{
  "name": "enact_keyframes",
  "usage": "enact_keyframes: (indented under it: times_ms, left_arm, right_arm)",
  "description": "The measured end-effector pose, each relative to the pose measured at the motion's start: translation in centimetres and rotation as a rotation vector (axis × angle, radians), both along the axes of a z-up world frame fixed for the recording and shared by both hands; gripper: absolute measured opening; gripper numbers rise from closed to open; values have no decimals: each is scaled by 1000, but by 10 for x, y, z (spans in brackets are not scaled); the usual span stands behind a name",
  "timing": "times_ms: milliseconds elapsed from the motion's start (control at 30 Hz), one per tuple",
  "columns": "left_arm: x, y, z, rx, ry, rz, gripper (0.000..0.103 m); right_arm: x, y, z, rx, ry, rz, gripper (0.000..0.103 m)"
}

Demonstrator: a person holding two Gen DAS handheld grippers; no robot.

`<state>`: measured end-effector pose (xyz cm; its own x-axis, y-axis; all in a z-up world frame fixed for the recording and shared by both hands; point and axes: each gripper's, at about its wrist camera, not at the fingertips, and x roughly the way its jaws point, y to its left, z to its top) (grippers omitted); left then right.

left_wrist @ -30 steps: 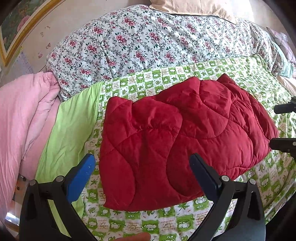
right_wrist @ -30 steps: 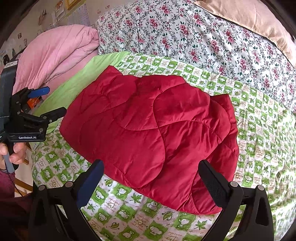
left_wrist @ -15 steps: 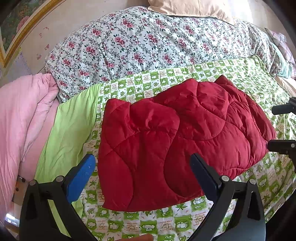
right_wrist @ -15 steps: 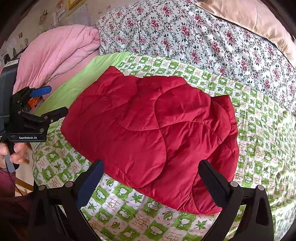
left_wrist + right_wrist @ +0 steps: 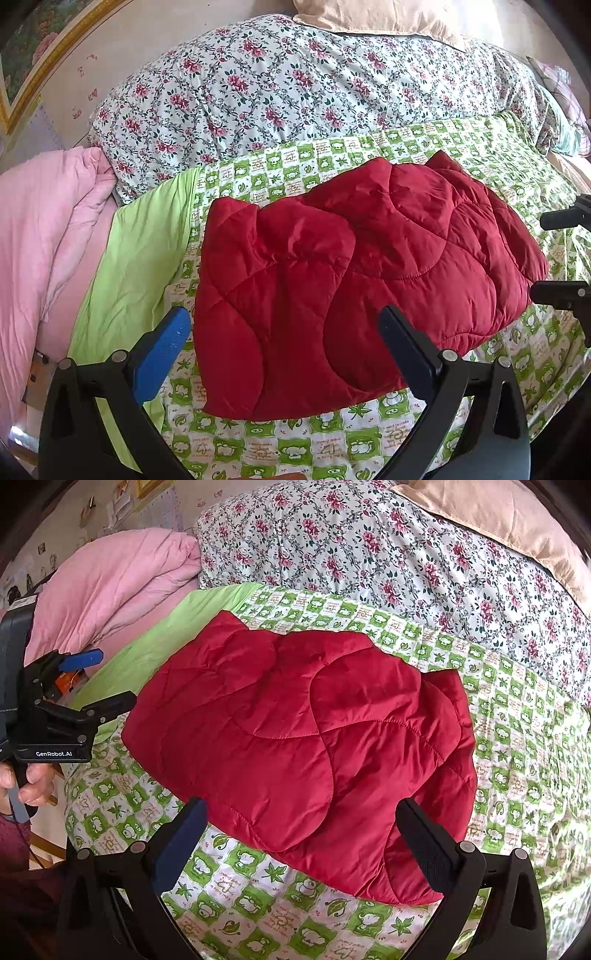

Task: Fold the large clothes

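The red quilted jacket [image 5: 354, 273] lies already folded into a thick, roughly rectangular bundle on the green-checked bedspread [image 5: 369, 450], with the floral quilt [image 5: 295, 85] beyond it at 12 o'clock and a pink duvet [image 5: 44, 240] off at 9 o'clock. Its long axis runs across the bed, from about 8 o'clock to 2 o'clock in the left wrist view.

The left gripper [image 5: 284, 332] hovers just above the near edge of the bundle, toward its left end; the right gripper [image 5: 303, 823] hangs over the near edge toward the right end. Each sits about equally near its own end, so neither arm has a clear advantage.

Both grippers have their fingers spread wide apart, empty, touching no cloth. In the right wrist view the left gripper [image 5: 107, 681] shows at 9 o'clock, a hand [image 5: 29, 782] wrapped round its handle.

By the look of it the folding is nearly or wholly done; any next move would be a last tidy or a lift from both ends.
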<state>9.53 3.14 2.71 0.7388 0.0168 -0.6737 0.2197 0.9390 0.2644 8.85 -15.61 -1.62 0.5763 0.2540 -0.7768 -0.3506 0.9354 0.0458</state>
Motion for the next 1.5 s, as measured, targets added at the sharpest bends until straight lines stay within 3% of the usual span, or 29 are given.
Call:
enact_keyframes:
  times_ms: [1500]
  left_arm:
    - [0, -1, 0, -21, 3, -4, 102]
  right_arm:
    - [-2, -2, 3, 3, -11, 0, 102]
